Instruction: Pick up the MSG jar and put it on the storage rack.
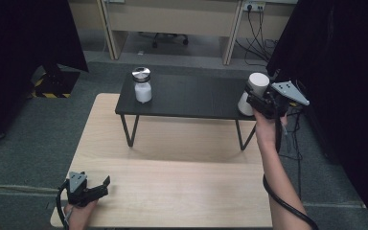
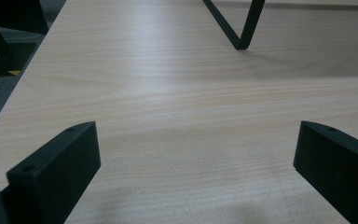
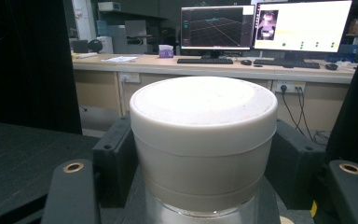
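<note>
The white-lidded jar (image 1: pixel 255 92) stood upright at the right end of the low black table (image 1: pixel 191 96), its long axis vertical and its flat white lid (image 3: pixel 200 102) facing up. The right gripper (image 1: pixel 258 99) was clamped on it, one black jaw pressed to each side just under the lid. A second jar with a shiny metal lid (image 1: pixel 142 84) stood upright well apart, near the left end of the same black table, with nothing between the two. The right forearm (image 1: pixel 278 177) reached forward from the bottom edge, holding the gripper level. The left gripper (image 1: pixel 93 189) rested low over the near left part of the light wooden table (image 1: pixel 172 191), its jaws standing apart with bare wood between them.
</note>
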A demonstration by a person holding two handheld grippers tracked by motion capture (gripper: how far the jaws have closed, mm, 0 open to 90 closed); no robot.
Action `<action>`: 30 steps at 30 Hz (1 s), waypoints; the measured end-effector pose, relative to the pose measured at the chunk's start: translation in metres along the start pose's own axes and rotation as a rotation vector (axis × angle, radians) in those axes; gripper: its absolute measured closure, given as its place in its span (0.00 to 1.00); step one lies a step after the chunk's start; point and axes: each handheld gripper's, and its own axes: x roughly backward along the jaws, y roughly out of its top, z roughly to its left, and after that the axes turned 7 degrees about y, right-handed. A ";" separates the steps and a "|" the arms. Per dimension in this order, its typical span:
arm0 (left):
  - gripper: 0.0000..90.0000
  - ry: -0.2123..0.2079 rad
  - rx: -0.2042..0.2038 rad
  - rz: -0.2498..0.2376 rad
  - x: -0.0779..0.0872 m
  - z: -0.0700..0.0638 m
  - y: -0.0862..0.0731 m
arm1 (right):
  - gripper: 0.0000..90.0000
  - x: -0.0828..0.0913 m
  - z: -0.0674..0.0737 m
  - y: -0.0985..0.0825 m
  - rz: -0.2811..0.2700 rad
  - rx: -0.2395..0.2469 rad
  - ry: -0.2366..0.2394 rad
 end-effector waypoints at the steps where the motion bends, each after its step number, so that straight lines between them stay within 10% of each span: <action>1: 0.00 0.001 0.000 0.000 0.000 0.000 0.000 | 0.38 -0.003 0.000 0.000 0.000 0.000 0.001; 30: 0.00 -0.002 0.006 0.002 -0.001 0.001 0.000 | 0.38 -0.030 -0.003 -0.003 -0.002 -0.001 -0.011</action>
